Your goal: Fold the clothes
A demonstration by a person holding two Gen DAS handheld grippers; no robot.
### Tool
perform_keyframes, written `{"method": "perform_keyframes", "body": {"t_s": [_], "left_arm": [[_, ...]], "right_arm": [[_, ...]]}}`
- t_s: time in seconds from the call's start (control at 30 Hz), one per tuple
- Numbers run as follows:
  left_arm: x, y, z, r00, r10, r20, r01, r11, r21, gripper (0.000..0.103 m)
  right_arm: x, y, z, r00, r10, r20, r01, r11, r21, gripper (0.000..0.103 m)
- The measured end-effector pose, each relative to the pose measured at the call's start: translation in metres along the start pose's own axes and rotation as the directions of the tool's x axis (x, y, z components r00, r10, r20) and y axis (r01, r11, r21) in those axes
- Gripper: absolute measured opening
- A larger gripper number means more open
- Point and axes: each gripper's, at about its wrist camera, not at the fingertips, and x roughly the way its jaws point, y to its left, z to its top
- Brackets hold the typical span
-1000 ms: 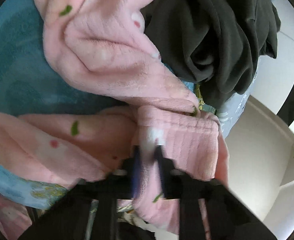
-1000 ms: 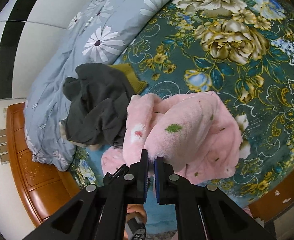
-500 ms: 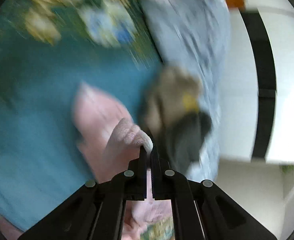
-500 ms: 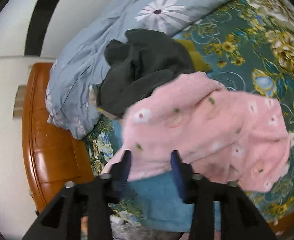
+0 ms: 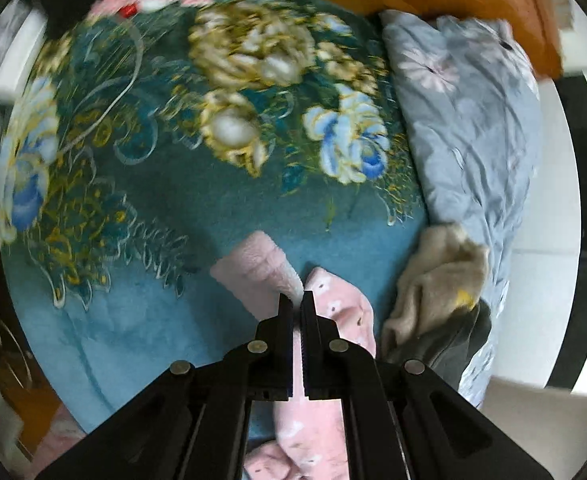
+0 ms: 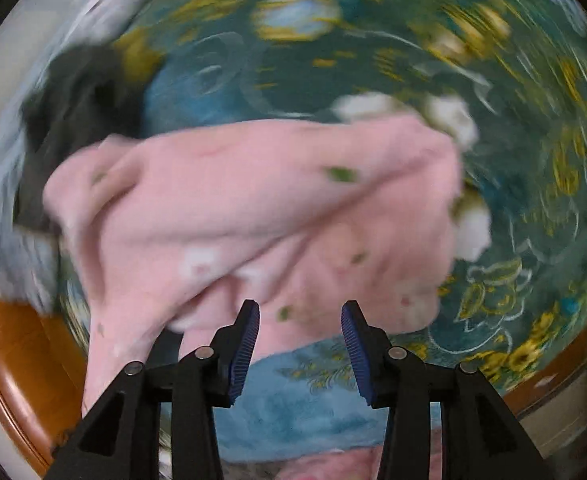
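Observation:
A pink fleece garment (image 6: 253, 208) with small green and white spots lies spread on the teal floral blanket (image 6: 413, 60) in the blurred right wrist view. My right gripper (image 6: 299, 338) hangs open above its near edge, nothing between the blue pads. In the left wrist view my left gripper (image 5: 297, 300) is shut on a fold of the pink garment (image 5: 261, 268), which droops below the fingers and trails down under the gripper.
A dark grey garment (image 6: 73, 92) sits at the left beside the pink one; it shows with a beige fleece piece (image 5: 437, 280) at the right. A grey daisy-print duvet (image 5: 473, 128) runs along the bed's side. A wooden bed frame (image 6: 17, 360) borders the blanket.
My right gripper has opened and let go of the pink garment, which has dropped and spread on the blanket. My left gripper, still shut on the pink cloth, has lifted and swung toward the bed's middle.

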Motion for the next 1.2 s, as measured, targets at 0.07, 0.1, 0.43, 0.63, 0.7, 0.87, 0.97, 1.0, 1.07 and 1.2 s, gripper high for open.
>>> {"method": "perform_keyframes", "body": {"t_s": [0.07,0.1,0.43,0.63,0.7,0.87,0.97,1.0,1.07,1.2], "left_arm": [[-0.003,-0.014,0.004,1.000,0.009,0.007,-0.009,0.999,0.047,0.002],[-0.004,-0.019,0.006,1.000,0.017,0.008,-0.017,0.998,0.061,0.002],[-0.022,-0.048,0.016,0.997,0.049,0.058,-0.056,0.992,0.114,0.002],[-0.037,-0.048,0.026,0.994,0.053,0.097,-0.062,0.994,0.088,0.002],[-0.032,-0.057,0.025,0.996,0.053,0.077,-0.060,0.994,0.090,0.002],[-0.026,-0.122,0.004,0.996,-0.087,0.021,0.082,0.980,0.184,0.002],[-0.043,-0.162,-0.009,0.969,-0.246,0.004,0.237,0.939,0.248,0.002],[-0.052,-0.171,-0.012,0.952,-0.306,-0.003,0.295,0.918,0.264,0.002],[-0.067,-0.177,-0.019,0.931,-0.366,-0.009,0.351,0.883,0.311,0.002],[-0.072,-0.154,-0.046,0.957,-0.291,0.010,0.252,0.846,0.470,0.002]], "right_arm": [[0.000,-0.023,0.005,0.997,0.072,0.027,-0.075,0.991,0.108,0.049],[0.000,-0.036,0.008,0.993,0.110,0.050,-0.117,0.980,0.162,0.051],[0.017,-0.062,0.058,0.956,0.252,0.152,-0.293,0.867,0.404,0.055],[-0.001,-0.062,0.069,0.959,0.215,0.182,-0.276,0.846,0.457,0.006],[-0.023,-0.054,0.076,0.957,0.200,0.209,-0.273,0.865,0.420,0.005],[-0.178,0.008,0.089,0.839,0.297,0.456,-0.370,0.926,0.079,0.005],[-0.285,0.037,0.069,0.686,0.393,0.612,-0.384,0.910,-0.154,0.005],[-0.320,0.047,0.063,0.626,0.429,0.651,-0.375,0.898,-0.231,0.005],[-0.353,0.049,0.051,0.574,0.439,0.692,-0.332,0.896,-0.294,0.005],[-0.325,0.010,0.031,0.640,0.299,0.708,-0.215,0.954,-0.209,0.005]]}}
